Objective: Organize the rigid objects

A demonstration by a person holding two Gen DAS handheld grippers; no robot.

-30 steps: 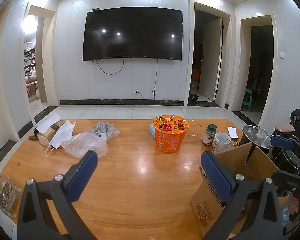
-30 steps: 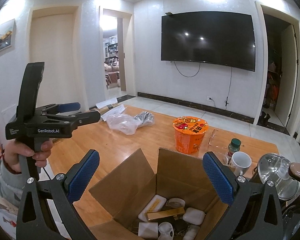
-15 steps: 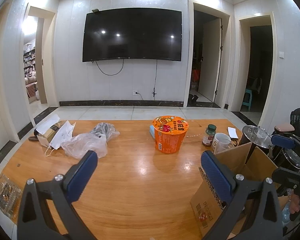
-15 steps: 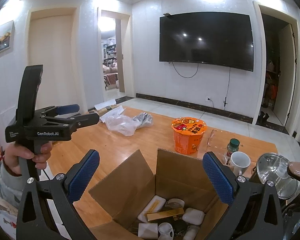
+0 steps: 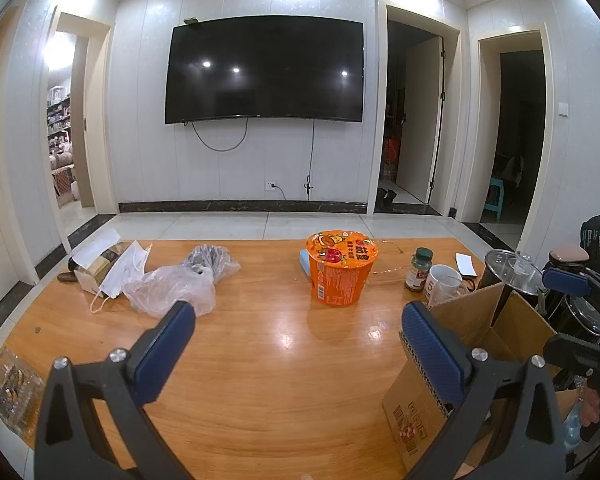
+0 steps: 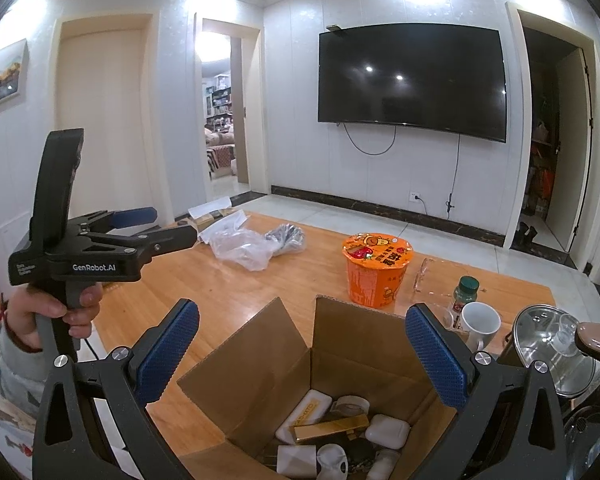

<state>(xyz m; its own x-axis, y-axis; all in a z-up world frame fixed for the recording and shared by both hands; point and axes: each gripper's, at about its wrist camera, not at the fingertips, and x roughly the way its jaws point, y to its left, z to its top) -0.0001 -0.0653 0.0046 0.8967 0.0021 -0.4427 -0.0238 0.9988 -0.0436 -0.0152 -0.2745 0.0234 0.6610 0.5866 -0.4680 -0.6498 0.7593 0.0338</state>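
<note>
An open cardboard box (image 6: pixel 260 356) stands at the table's near right; it holds several small white cases and a gold bar-shaped box (image 6: pixel 332 427). It also shows in the left wrist view (image 5: pixel 464 316). My right gripper (image 6: pixel 300 352) is open and empty, held above the box. My left gripper (image 5: pixel 296 348) is open and empty above the wooden table (image 5: pixel 260 360); in the right wrist view it shows at the left (image 6: pixel 140 226), held in a hand. An orange noodle cup (image 5: pixel 341 266), a small green-capped bottle (image 5: pixel 419 269) and a white mug (image 5: pixel 440 286) stand farther back.
A crumpled plastic bag (image 5: pixel 172 288), a face mask (image 5: pixel 124 270) and a small carton (image 5: pixel 96 264) lie at the far left. A clear packet (image 5: pixel 12 392) lies at the near left edge. A pot with a glass lid (image 6: pixel 552 348) stands right of the box.
Both grippers stay open and almost still; the views shift only slightly.
</note>
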